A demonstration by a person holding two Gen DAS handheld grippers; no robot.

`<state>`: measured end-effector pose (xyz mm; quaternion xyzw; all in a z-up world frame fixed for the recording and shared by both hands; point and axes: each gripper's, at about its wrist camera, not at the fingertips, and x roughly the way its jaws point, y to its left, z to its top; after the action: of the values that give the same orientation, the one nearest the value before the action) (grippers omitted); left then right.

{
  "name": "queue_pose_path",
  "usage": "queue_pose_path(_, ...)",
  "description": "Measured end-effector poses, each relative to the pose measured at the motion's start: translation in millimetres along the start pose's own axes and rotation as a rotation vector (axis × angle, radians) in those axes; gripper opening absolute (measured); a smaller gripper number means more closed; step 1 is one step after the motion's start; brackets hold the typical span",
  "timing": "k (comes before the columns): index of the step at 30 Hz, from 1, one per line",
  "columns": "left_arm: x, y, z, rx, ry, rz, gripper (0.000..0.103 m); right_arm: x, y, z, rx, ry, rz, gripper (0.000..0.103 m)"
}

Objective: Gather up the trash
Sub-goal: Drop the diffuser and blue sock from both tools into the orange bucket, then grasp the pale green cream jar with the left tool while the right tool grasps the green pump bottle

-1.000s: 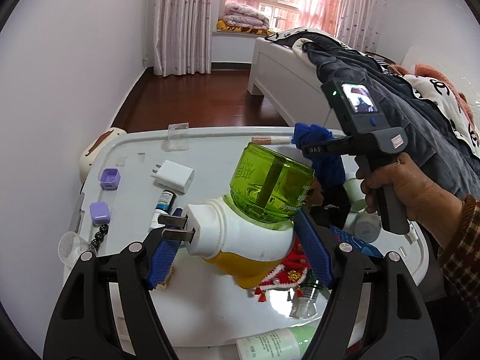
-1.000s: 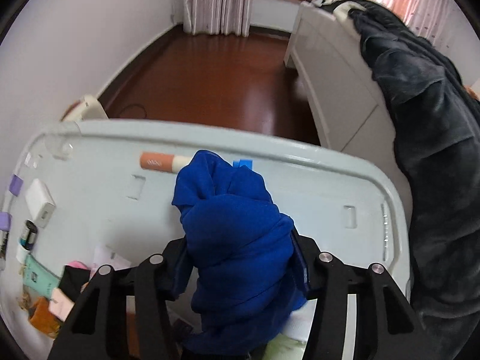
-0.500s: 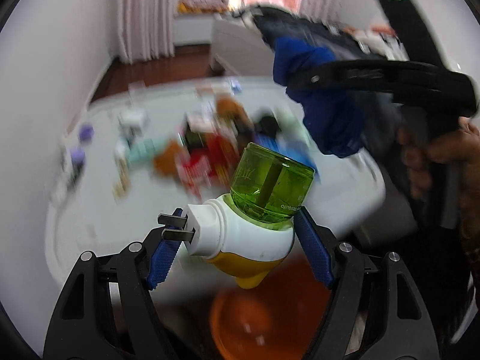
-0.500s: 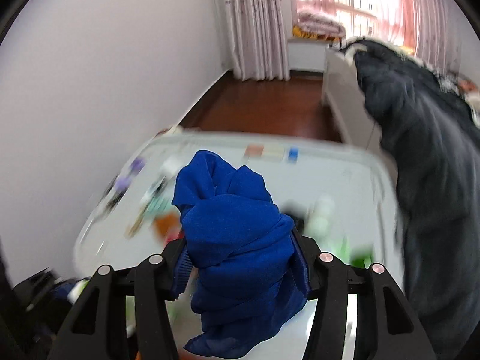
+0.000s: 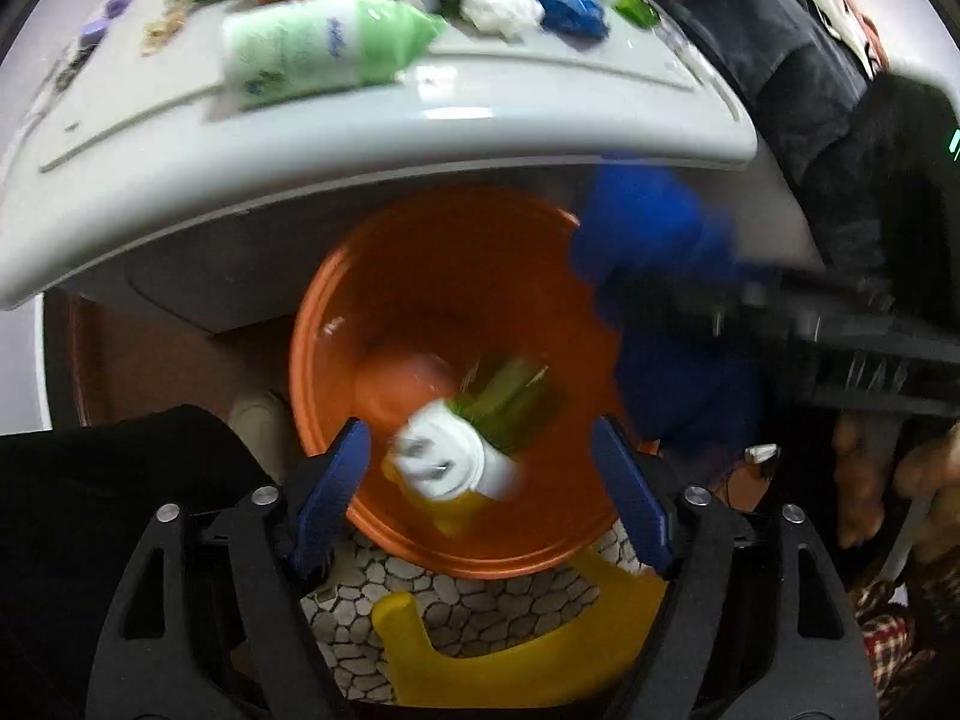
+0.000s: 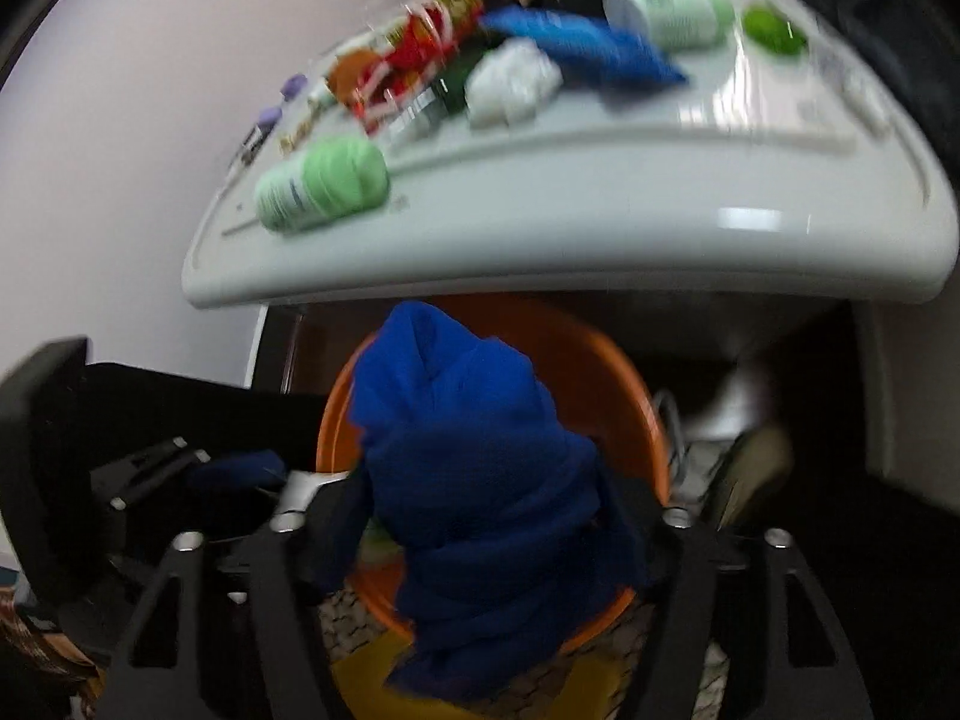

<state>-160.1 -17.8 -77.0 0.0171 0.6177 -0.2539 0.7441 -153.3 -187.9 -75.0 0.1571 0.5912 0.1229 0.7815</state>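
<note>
Both hand-held grippers point steeply down over an orange basin (image 5: 456, 312) that sits below the near edge of the white tabletop (image 5: 372, 138). Left hand-held gripper (image 5: 480, 498): its jaws have just been opening and now stand wide, the blue pads (image 5: 333, 498) clear of the plug-in mosquito repellent (image 5: 474, 438), which lies blurred between them inside the basin, its white plug end toward the camera and its green bottle pointing away. Right hand-held gripper (image 6: 486, 534): its jaws have also just been opening, and a bunched blue cloth (image 6: 480, 480) sits between them above the basin; the cloth hides the pads, so whether they press on it cannot be told. In the left wrist view the same cloth (image 5: 654, 276) hangs at the basin's right rim, with the black body of the right hand-held gripper and the fingers of a hand (image 5: 882, 486) beside it.

Under the basin lie a yellow plastic piece (image 5: 510, 654) and a mat with a pebble pattern (image 5: 480, 600). On the tabletop above rest a pale green tube (image 5: 318, 48) lying near the front edge, a crumpled white wad (image 5: 501, 3), a blue packet (image 5: 570, 6) just beside it, a red and white pile (image 6: 414, 66), and small purple boxes (image 6: 282, 99) toward the left. Dark bedding (image 5: 780, 42) rises at the right.
</note>
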Motion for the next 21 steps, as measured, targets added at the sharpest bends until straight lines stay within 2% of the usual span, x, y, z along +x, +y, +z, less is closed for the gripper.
queue_pose_path(2,-9.1,6.5,-1.6,-0.027,-0.019,0.011,0.084,1.8,-5.1,-0.8,0.041,0.005,-0.006,0.088)
queue_pose_path(5,-10.8,16.6,2.0,-0.061,-0.039,0.016,0.084,-4.0,-10.9,4.4,0.061,-0.034,-0.019,0.088)
queue_pose_path(7,-20.1,19.0,13.1,-0.034,-0.089,0.014,0.084,-14.4,-9.8,12.0,0.044,-0.075,-0.059,0.088)
queue_pose_path(9,-37.2,19.6,29.2,0.038,-0.159,-0.003,0.084,-26.8,-6.3,22.9,0.009,-0.118,-0.094,0.088)
queue_pose_path(11,-57.8,17.5,47.5,0.170,-0.252,0.016,0.084,-42.5,-4.3,38.0,-0.027,-0.167,-0.118,0.088)
queue_pose_path(13,-70.3,13.6,66.8,0.332,-0.315,0.121,0.084,-57.2,-1.0,53.9,-0.045,-0.222,-0.129,0.091)
queue_pose_path(16,-70.7,13.8,88.3,0.460,-0.304,0.150,0.084,-71.8,0.8,71.3,-0.065,-0.289,-0.149,0.093)
queue_pose_path(18,-60.4,17.5,102.8,0.511,-0.261,0.138,0.084,-78.2,-0.6,81.8,-0.082,-0.339,-0.168,0.095)
queue_pose_path(21,-41.3,21.2,114.8,0.605,-0.205,0.186,0.084,-75.8,-6.8,84.1,-0.073,-0.369,-0.193,0.096)
